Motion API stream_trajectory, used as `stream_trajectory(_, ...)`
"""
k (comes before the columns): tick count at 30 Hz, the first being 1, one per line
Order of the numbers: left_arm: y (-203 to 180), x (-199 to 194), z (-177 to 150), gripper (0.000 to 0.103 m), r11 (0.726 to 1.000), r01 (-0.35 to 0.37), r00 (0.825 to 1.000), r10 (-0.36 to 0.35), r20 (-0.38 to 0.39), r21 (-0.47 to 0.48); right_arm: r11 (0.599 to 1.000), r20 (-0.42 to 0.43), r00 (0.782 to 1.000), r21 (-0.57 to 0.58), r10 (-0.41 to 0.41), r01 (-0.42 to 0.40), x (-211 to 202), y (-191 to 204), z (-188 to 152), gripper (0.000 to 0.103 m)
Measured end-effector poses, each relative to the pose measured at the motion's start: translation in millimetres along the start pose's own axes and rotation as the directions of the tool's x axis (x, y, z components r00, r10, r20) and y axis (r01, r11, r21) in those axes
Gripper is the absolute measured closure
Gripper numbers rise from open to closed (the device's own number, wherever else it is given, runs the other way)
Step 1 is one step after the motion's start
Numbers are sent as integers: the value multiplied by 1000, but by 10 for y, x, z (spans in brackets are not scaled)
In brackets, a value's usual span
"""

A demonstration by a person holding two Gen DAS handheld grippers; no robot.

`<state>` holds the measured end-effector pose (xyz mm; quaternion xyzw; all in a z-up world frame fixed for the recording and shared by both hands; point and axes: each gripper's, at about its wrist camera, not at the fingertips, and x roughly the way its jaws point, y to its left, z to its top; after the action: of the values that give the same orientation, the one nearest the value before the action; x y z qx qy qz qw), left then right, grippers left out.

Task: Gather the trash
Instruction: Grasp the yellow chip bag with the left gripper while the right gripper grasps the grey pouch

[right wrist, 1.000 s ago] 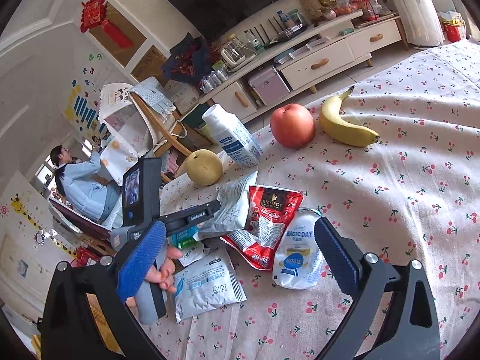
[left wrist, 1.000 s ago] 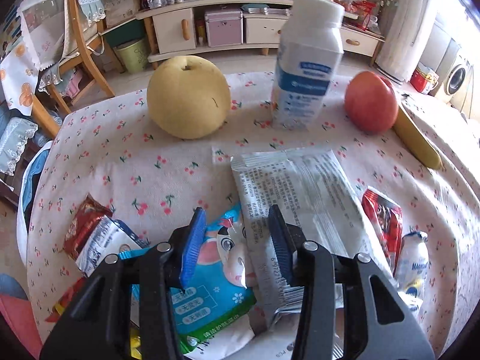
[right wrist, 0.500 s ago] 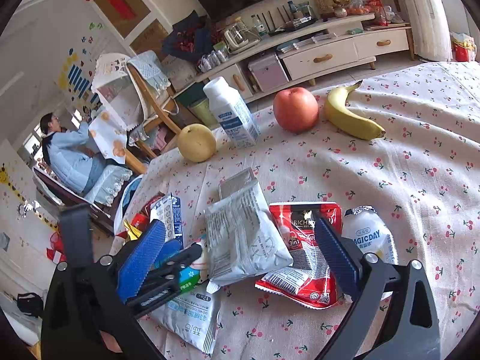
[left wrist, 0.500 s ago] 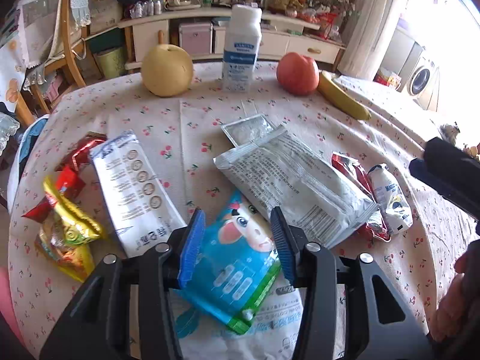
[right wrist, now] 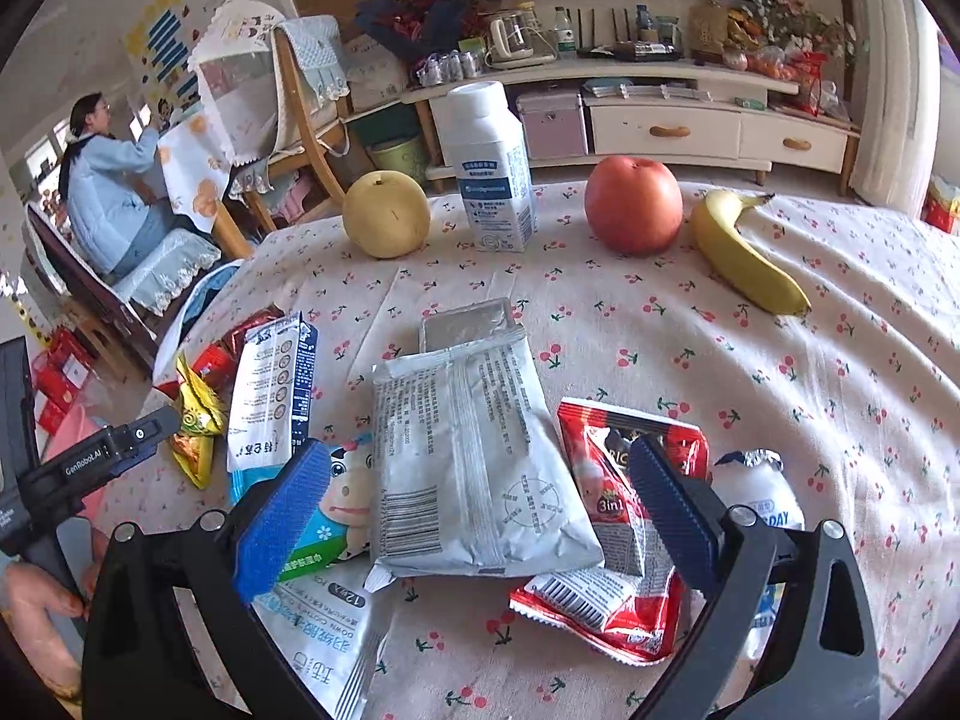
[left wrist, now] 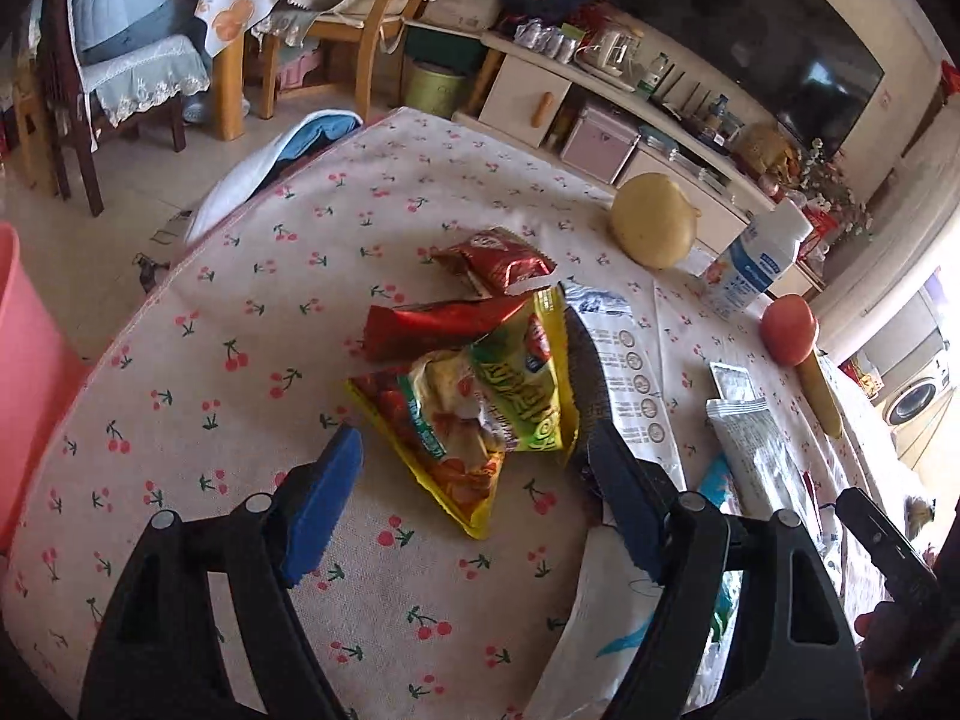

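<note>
Empty wrappers lie on the cherry-print tablecloth (left wrist: 252, 300). My left gripper (left wrist: 474, 498) is open and empty, just above a yellow snack bag (left wrist: 480, 414), with red wrappers (left wrist: 444, 324) beyond it. My right gripper (right wrist: 480, 516) is open and empty over a grey foil pouch (right wrist: 468, 450). A red 3in1 packet (right wrist: 624, 516), a white yogurt pouch (right wrist: 762, 498), a cartoon-cow packet (right wrist: 342, 504) and a white-blue sachet (right wrist: 270, 390) lie around it.
A pear (right wrist: 387, 213), a white milk bottle (right wrist: 492, 168), an apple (right wrist: 633, 204) and a banana (right wrist: 744, 258) stand at the table's far side. A pink bin (left wrist: 24, 372) stands off the left edge. Chairs and a seated person (right wrist: 108, 180) are beyond.
My left gripper has swung left from the cartoon packet to the yellow snack bag and opened wider. My right gripper has moved forward and lower over the grey pouch.
</note>
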<state>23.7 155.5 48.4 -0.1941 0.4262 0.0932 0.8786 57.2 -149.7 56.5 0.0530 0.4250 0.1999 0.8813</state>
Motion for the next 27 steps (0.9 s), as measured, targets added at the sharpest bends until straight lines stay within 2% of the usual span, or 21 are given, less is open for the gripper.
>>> stream_trajectory(4,44,141,16,24,999,36,999,-36,-14,-34,995,0,999,-96,-42,41,148,125,26,5)
stream_trajectory(10,-63,342,51,24,1000,24,999,-24,-35,2,989,-39,997,-135,-62,56,428,175,45,5)
stream_trajectory(19,-133,411,88,24,997,2,1000,0,-25,73,980,-96,991,-184,-93,74,677,216,-3,5)
stream_trajectory(22,-127,408,94,32,997,4,1000,-2,-21,74,975,-104,987,-196,-123,101,728,228,-16,5)
stream_trajectory(27,-115,398,81,40,997,17,1000,-16,-22,76,979,-106,987,-174,-124,104,732,196,-15,6)
